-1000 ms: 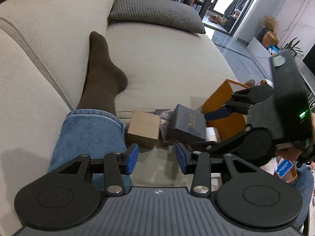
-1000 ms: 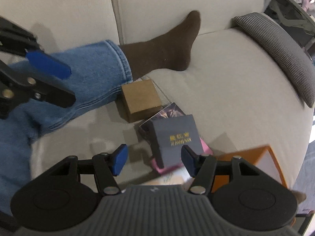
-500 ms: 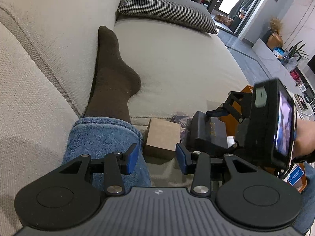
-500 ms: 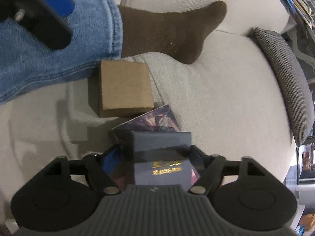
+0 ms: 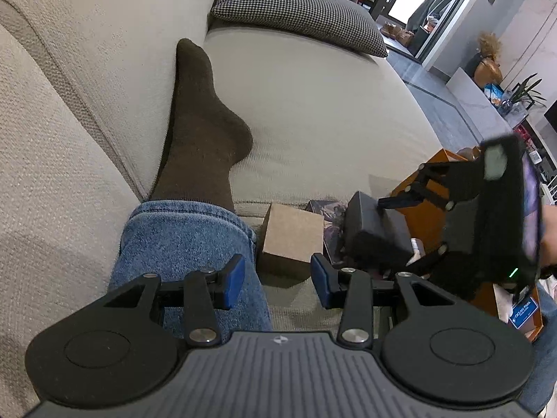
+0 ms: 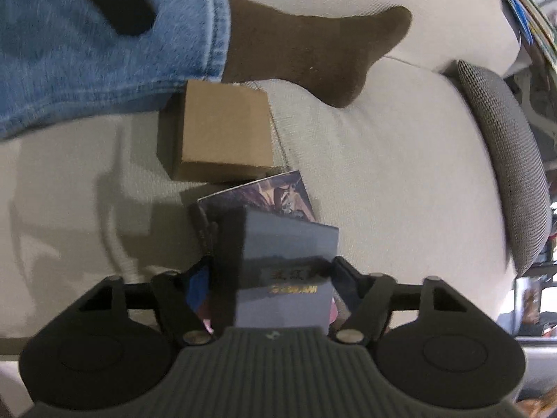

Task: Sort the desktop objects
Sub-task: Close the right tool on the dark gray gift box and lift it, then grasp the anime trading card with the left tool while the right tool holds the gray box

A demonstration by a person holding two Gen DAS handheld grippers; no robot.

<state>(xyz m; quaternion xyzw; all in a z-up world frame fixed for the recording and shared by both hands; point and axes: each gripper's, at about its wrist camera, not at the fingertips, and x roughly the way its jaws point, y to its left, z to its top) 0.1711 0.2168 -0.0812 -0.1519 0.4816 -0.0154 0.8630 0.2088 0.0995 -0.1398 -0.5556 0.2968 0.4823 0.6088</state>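
Note:
A dark grey box with gold lettering (image 6: 289,244) rests on a flat pack with a dark printed picture (image 6: 264,191) on the beige sofa seat. My right gripper (image 6: 269,275) straddles this box, its jaws closing on either side with a thin gap still showing at the left pad (image 6: 196,287). From the left wrist view, the right gripper (image 5: 397,233) comes down on the dark box (image 5: 369,223) from the right. A plain brown cardboard box (image 5: 294,233) sits just ahead of my left gripper (image 5: 276,280), which is open and holds nothing.
A person's leg in blue jeans (image 5: 188,237) and a brown sock (image 5: 202,122) lies along the sofa, touching the cardboard box (image 6: 226,125). An orange box (image 5: 428,209) stands at the seat's right edge. A checked cushion (image 5: 299,10) lies farther back.
The right gripper has come down and rolled over the dark box, which now sits between its jaws. The left gripper shifted a little towards the cardboard box and stayed open.

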